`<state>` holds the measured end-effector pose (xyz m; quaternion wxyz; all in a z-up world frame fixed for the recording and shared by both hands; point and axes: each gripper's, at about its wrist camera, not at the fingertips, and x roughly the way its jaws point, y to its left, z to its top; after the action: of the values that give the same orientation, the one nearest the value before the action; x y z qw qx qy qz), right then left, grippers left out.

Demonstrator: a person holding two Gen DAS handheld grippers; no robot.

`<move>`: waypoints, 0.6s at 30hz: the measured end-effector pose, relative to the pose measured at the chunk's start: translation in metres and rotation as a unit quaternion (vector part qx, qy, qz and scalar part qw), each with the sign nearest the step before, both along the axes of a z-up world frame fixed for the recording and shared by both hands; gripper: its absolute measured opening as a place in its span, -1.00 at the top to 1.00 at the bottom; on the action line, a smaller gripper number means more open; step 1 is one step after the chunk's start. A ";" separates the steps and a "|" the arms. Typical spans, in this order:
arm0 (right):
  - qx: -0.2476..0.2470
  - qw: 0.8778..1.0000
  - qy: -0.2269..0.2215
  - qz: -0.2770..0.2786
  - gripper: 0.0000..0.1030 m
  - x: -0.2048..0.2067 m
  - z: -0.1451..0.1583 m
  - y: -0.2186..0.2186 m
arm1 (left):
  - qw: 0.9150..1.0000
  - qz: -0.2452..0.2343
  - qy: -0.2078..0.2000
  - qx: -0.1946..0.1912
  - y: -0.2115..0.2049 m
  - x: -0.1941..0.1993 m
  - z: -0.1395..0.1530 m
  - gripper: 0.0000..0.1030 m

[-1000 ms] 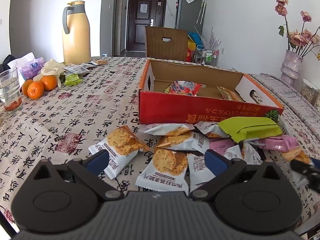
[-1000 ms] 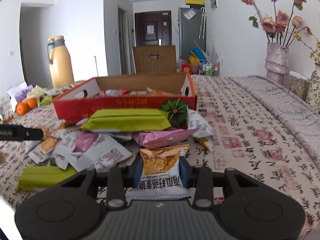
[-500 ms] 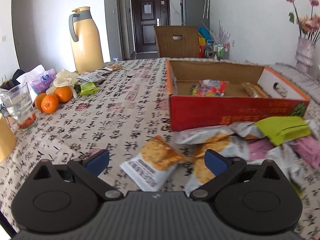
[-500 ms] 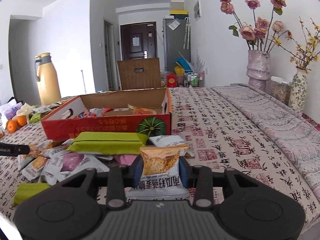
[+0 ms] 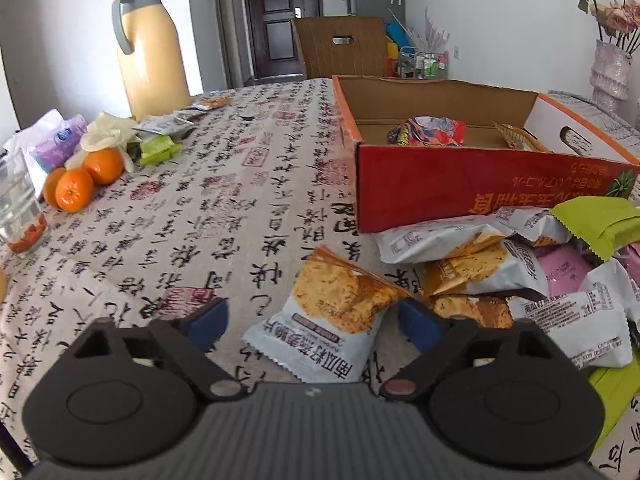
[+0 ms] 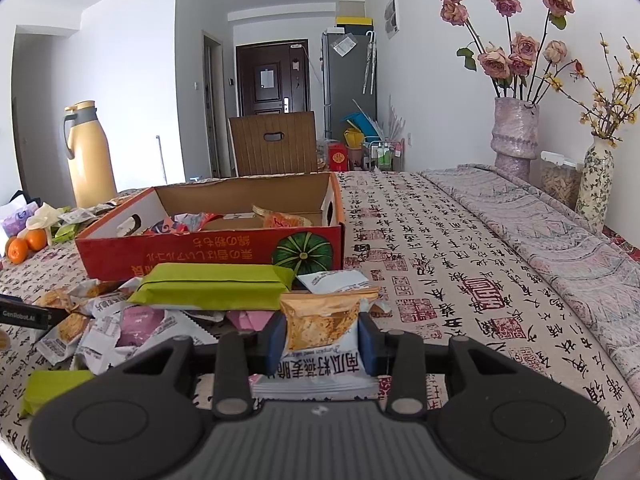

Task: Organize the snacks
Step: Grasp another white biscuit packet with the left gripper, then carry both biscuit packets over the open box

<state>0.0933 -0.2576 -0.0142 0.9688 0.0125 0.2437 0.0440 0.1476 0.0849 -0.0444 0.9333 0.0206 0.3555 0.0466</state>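
left gripper (image 5: 312, 318) closing around the lone cracker packet (image 5: 334, 310) lower centre, pads not yet touching; puffy wrapper could squirt sideways. right gripper (image 6: 322, 338) clamps another packet (image 6: 322, 340).

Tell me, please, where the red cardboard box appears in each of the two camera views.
Left wrist view: the red cardboard box is in the upper right, behind the pile of snack packets.
Right wrist view: the box is left of centre, behind the long green packet.
Shared landmark: the yellow thermos jug, far left.
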 end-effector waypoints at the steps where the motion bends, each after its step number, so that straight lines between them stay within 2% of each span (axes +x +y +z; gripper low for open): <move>1: 0.000 1.000 0.000 0.000 0.29 0.000 0.000 0.001 | 1.000 -0.002 0.001 -0.003 0.000 0.000 -0.001 -0.57; 8: 0.001 1.000 0.001 0.003 0.29 0.000 -0.001 0.002 | 1.000 -0.015 -0.004 -0.020 -0.003 -0.002 0.000 -0.13; 13: 0.003 1.000 0.001 0.005 0.28 -0.001 -0.001 0.002 | 1.000 -0.017 -0.011 -0.012 -0.010 -0.006 0.000 0.16; 18: 0.006 1.000 -0.001 0.005 0.28 -0.004 0.000 0.000 | 1.000 -0.011 -0.019 -0.007 -0.012 -0.010 0.002 0.19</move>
<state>0.0897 -0.2571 -0.0143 0.9686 0.0170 0.2429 0.0499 0.1379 0.0725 -0.0426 0.9403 0.0171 0.3381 0.0339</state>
